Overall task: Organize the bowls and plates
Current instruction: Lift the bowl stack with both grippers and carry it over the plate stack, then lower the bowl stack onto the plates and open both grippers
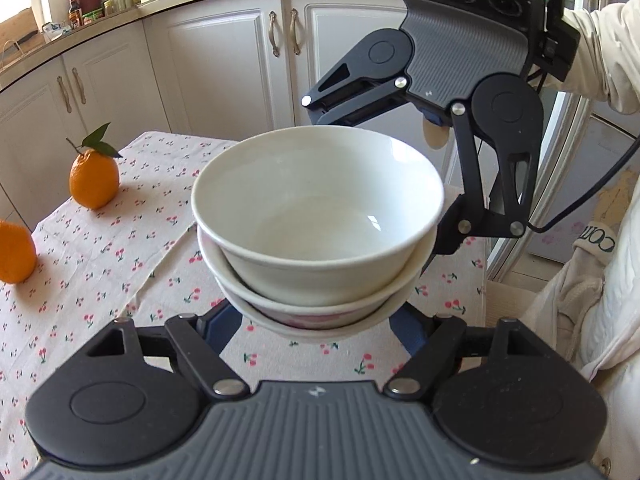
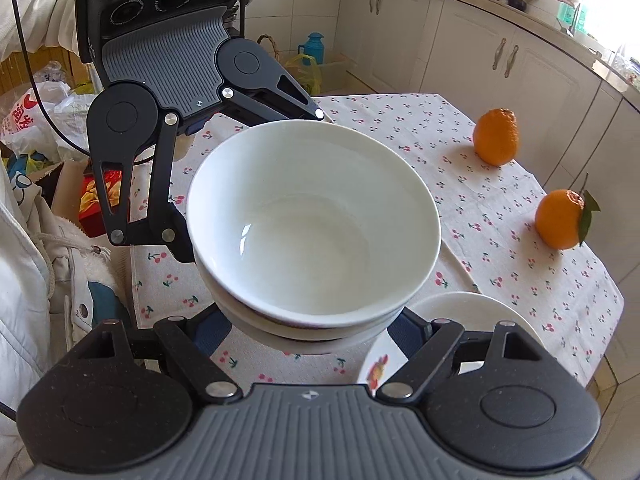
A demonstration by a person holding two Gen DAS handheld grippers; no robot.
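We hold two nested white bowls between both grippers: the top bowl point(image 1: 316, 208) sits inside the lower bowl point(image 1: 320, 312), whose outside shows a pink pattern. Our left gripper point(image 1: 316, 320) has its jaws spread around the lower bowl's base on the near side of the left wrist view, and our right gripper point(image 2: 312, 324) does the same from the opposite side, so each appears across the stack in the other's camera. Whether the jaws actually press the bowl wall, we cannot tell. Just beside the stack on the cherry-print bench point(image 2: 500, 280) lies a white plate point(image 2: 472, 312), partly hidden by the right gripper's linkage. Farther off stand two oranges point(image 2: 560, 220), well apart from the bowls, then white cabinets point(image 1: 224, 56).
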